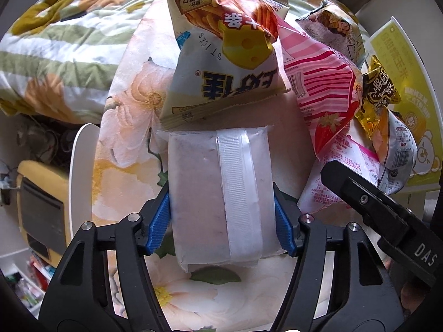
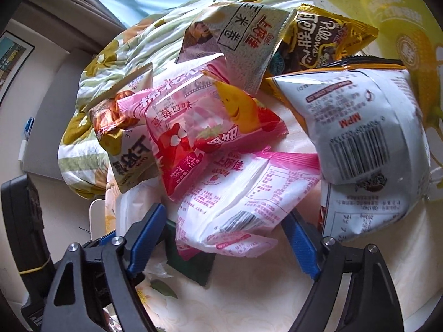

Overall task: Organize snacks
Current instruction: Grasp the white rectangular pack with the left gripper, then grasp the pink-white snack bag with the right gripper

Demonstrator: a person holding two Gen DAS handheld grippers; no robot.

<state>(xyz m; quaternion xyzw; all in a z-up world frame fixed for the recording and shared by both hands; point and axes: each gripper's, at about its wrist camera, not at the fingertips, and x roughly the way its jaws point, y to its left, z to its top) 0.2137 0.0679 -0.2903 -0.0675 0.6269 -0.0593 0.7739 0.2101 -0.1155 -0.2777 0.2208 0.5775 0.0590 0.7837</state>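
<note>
Left gripper [image 1: 221, 215] is clamped on a pale purplish packet [image 1: 218, 193] with a white seam strip facing up; both blue pads press its sides, and it sits just over the floral cloth [image 1: 130, 116]. Right gripper [image 2: 221, 232] is spread wide, jaws either side of a white-and-pink packet [image 2: 243, 202] but not squeezing it. Rest of the pile is just beyond: cheese sticks bag [image 1: 221, 55], pink striped strawberry bag [image 1: 324, 94], brown-and-gold bag [image 1: 379, 91], silver bag [image 2: 368, 127] with barcode up. Yellow box [image 1: 407, 83] stands at the far right, touching the pile.
</note>
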